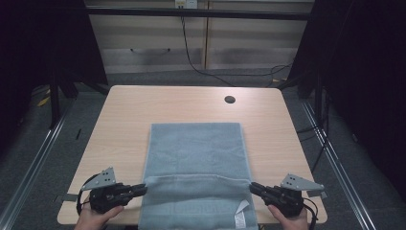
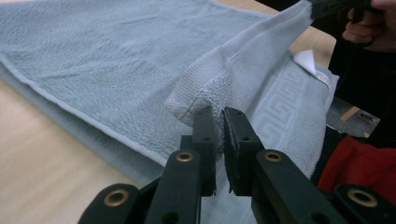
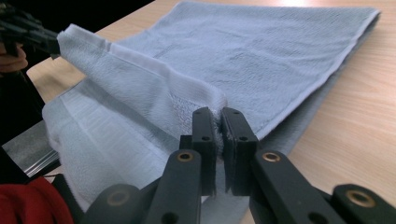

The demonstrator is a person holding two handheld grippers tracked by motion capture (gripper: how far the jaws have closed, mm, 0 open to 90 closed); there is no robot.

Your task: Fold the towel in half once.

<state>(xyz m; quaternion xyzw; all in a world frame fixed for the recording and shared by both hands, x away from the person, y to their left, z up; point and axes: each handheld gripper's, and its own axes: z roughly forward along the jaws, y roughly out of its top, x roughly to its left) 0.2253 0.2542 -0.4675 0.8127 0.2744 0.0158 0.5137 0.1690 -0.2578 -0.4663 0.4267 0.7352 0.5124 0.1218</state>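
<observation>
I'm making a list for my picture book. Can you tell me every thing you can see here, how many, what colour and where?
towel: one, pale blue-grey, lying along the middle of the table, its near edge lifted at both corners
label: one, white, on the towel's near right part
table: one, light wood, in the middle of the room
cable hole: one, dark, round, near the table's far right corner
floor cables: a few, black, on the grey floor behind the table
left gripper: one, black, fingers shut on the towel's near left corner
right gripper: one, black, fingers shut on the towel's near right corner
hands: two, at the near table edge, holding the grippers
</observation>
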